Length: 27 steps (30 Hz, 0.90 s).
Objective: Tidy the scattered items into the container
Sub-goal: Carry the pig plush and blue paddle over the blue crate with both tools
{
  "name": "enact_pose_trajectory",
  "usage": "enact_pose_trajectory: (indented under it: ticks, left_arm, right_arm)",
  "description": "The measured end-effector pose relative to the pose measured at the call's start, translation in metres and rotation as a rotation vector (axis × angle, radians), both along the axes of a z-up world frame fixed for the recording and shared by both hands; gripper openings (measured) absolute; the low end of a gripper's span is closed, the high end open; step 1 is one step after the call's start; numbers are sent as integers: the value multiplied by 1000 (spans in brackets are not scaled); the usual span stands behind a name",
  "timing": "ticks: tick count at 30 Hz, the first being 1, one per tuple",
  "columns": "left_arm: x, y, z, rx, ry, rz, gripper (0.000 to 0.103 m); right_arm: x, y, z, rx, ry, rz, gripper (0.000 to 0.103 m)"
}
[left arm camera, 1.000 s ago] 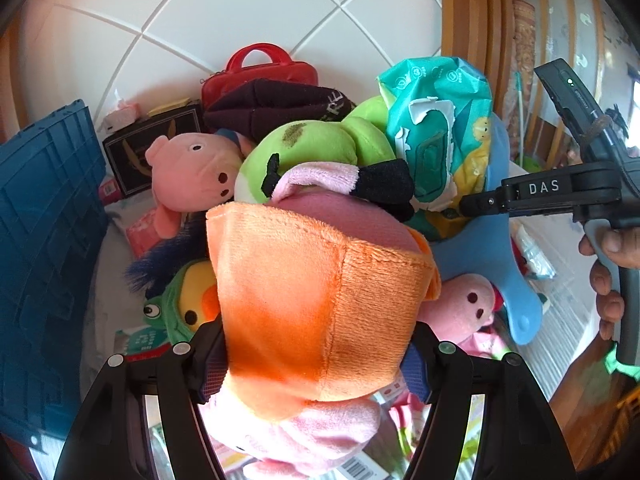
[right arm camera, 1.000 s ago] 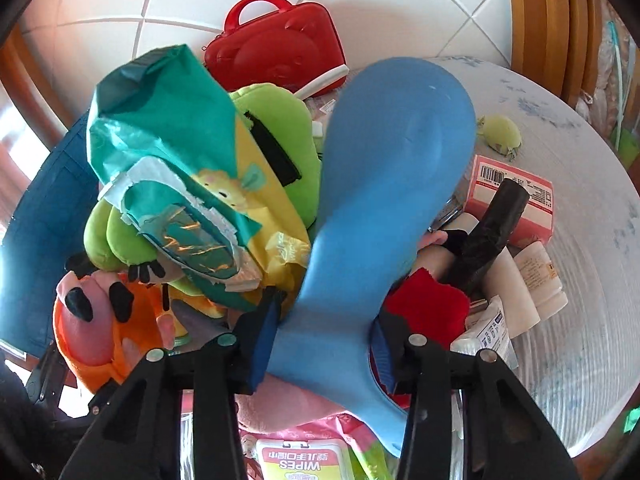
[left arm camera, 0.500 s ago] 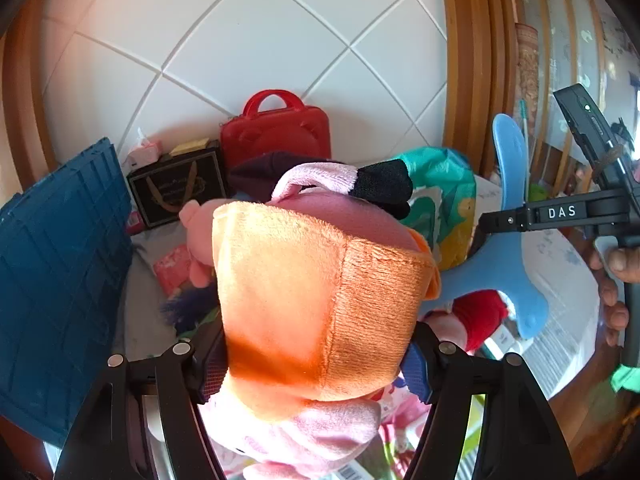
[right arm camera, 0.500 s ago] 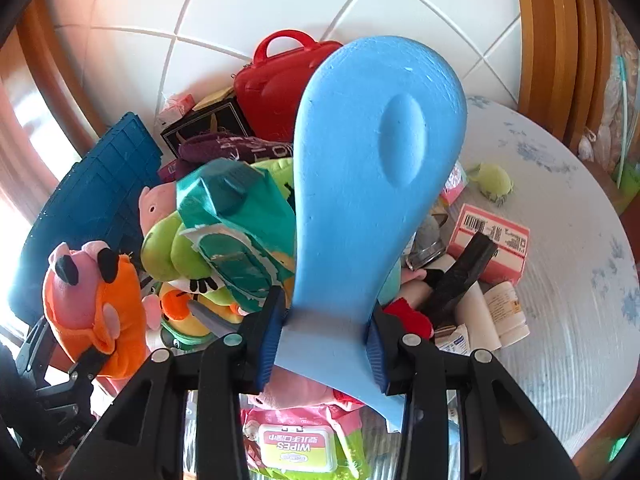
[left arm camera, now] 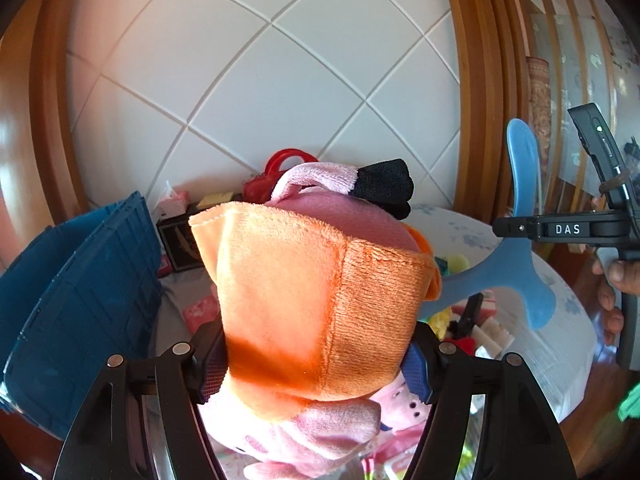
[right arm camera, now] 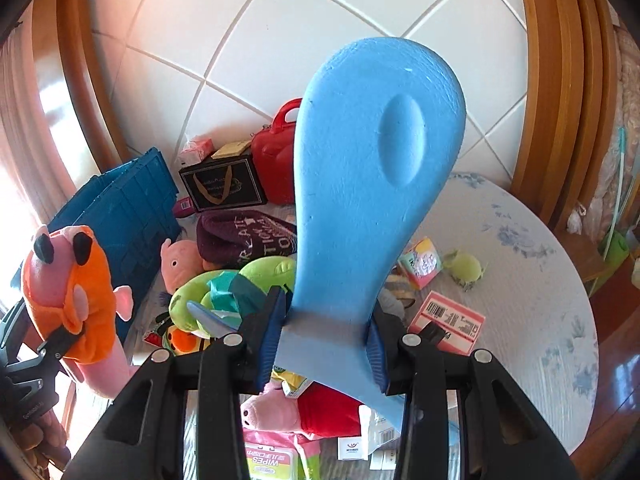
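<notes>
We see left gripper (left arm camera: pixel 314 364) clamped on orange-and-pink plush toy (left arm camera: pixel 312 292); both blue pads pressed into toy's flanks; pink ear with black tip (left arm camera: pixel 360 178) uppermost. Blue crate (left arm camera: pixel 80 296) at left, walls ribbed. Black box (left arm camera: pixel 176 244) and red case (left arm camera: pixel 280 172) behind toy, against white tiled wall (left arm camera: pixel 260 80). Right gripper (left arm camera: pixel 560 229) enters from right edge, marked DAS, gripping blue foam piece (left arm camera: pixel 520 248) above table (left arm camera: pixel 560 344); person's fingers (left arm camera: pixel 618 272) on its handle.
</notes>
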<state>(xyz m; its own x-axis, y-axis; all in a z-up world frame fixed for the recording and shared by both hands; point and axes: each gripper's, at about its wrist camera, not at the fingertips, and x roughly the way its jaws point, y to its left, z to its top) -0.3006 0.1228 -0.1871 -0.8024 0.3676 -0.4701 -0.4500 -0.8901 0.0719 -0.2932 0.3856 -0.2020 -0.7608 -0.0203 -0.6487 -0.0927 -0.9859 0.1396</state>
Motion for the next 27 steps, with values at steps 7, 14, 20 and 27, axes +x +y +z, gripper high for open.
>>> enact_pose_trajectory:
  ticks: [7,14,20,27]
  left_arm:
    - [15,9,41,8,85,57,70]
    - [24,13,68,12,130,132,71]
    - [23,-1,85,13,144,212,71]
    - [19,-57,104,31,190,283,71]
  right_arm:
    - [3,19,31,15,50,43,37]
    - [3,28,63,12,113,130,37]
    - [-10,10,78,8,152,238,37]
    - [-27,-44,97,23,192,313,37]
